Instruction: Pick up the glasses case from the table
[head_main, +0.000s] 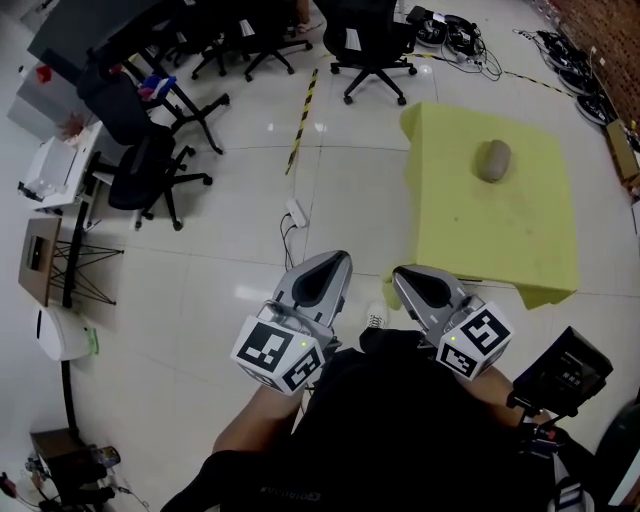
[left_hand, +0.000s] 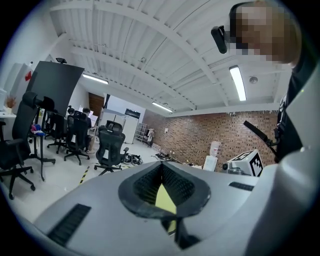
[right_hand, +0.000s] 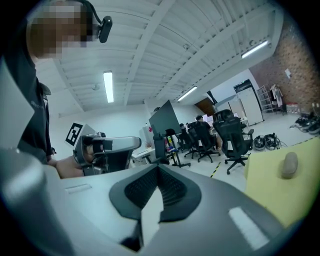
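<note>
A grey oval glasses case (head_main: 494, 160) lies on a table draped in yellow cloth (head_main: 520, 235), far ahead of both grippers. In the right gripper view the glasses case (right_hand: 289, 165) shows at the right edge on the yellow cloth (right_hand: 272, 192). My left gripper (head_main: 336, 259) and right gripper (head_main: 399, 272) are held side by side close to the person's body, over the floor short of the table's near left corner. Both have their jaws together with nothing between them. From the left gripper (left_hand: 161, 165), a sliver of the yellow cloth shows below the closed tips. The right gripper (right_hand: 159, 168) points toward the chairs.
Black office chairs (head_main: 150, 165) stand at the left and back (head_main: 372, 45). A power strip with its cable (head_main: 296, 212) and a yellow-black tape strip (head_main: 302, 115) lie on the white floor. Cables (head_main: 455, 35) pile up at the back. A black device (head_main: 562, 372) stands at the lower right.
</note>
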